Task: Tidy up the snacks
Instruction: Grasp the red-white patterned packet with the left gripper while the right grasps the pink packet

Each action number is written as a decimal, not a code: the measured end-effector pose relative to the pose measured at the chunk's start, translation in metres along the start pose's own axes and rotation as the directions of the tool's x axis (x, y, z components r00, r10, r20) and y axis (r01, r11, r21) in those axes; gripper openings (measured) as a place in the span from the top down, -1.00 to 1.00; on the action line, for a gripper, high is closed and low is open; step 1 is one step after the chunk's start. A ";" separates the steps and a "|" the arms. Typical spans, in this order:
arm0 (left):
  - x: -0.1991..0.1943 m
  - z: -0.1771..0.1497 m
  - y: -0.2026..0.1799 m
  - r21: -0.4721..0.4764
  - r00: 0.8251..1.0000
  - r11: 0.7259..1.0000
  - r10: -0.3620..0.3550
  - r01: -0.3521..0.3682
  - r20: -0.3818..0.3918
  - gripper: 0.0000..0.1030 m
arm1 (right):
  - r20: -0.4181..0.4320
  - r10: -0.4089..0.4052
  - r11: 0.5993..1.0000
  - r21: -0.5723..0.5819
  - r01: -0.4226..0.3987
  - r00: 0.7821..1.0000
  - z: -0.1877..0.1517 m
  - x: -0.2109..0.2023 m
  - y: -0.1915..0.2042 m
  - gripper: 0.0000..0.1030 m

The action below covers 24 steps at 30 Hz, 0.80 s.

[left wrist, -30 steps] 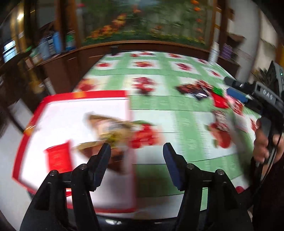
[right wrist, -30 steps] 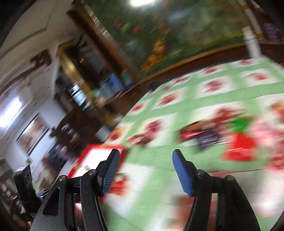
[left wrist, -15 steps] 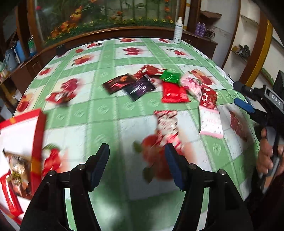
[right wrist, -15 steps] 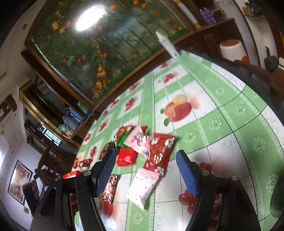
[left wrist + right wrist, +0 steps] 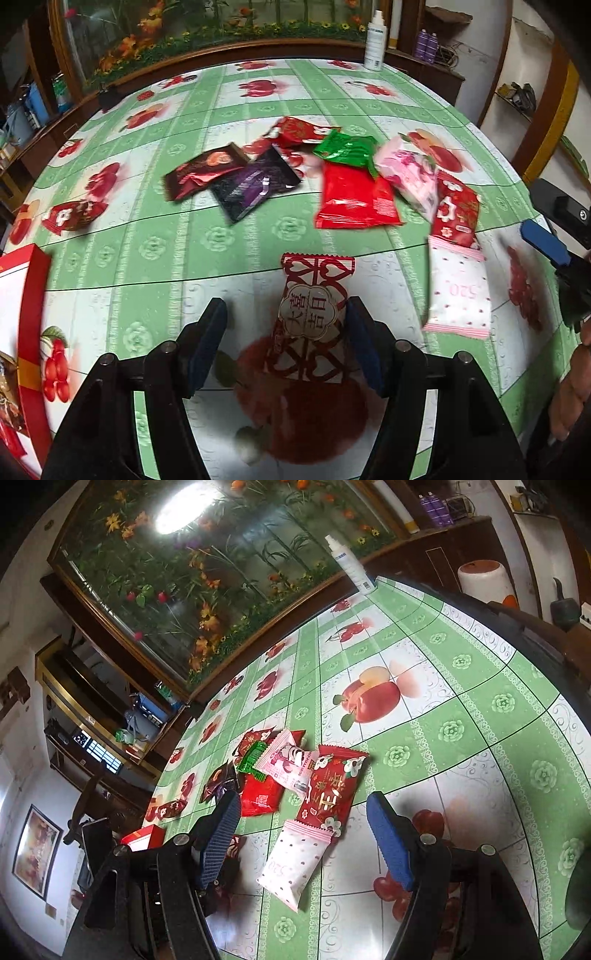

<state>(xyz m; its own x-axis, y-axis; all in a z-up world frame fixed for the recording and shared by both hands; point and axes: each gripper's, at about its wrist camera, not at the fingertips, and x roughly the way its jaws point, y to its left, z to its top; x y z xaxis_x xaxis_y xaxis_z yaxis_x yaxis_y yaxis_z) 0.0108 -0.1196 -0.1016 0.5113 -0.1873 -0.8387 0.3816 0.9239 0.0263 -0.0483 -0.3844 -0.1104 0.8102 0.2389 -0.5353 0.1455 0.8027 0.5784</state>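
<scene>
- I saw a red-and-white cutout-pattern packet (image 5: 314, 317) lying flat, nearest the left camera.
- White dotted packet (image 5: 295, 860) lay flat, its top edge tucked under a red flowered packet (image 5: 332, 786).
- Pink (image 5: 408, 175), green (image 5: 349, 149), plain red (image 5: 354, 197), purple-black (image 5: 255, 184) and dark brown (image 5: 207, 170) packets lay clustered beyond.
- Red box (image 5: 31, 306) sat at the left edge.

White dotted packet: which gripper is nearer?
Right. The right gripper is open around the white dotted packet; the left gripper straddles the red-lattice packet beside it.
</scene>
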 end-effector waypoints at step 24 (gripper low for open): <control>-0.039 -0.059 0.096 -0.079 0.999 0.996 -0.041 0.042 0.011 0.31 | -0.120 -0.363 0.931 -0.070 0.357 0.924 -0.050 0.049 0.069 -0.13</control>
<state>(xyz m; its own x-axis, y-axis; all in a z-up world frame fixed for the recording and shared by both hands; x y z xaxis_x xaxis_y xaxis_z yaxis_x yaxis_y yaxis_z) -0.0180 -0.0041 -0.0983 0.5037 -0.2290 -0.8330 0.3408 0.9387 -0.0520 -0.0267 -0.2903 -0.1276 0.6275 -0.0054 -0.7786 0.3854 0.8710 0.3046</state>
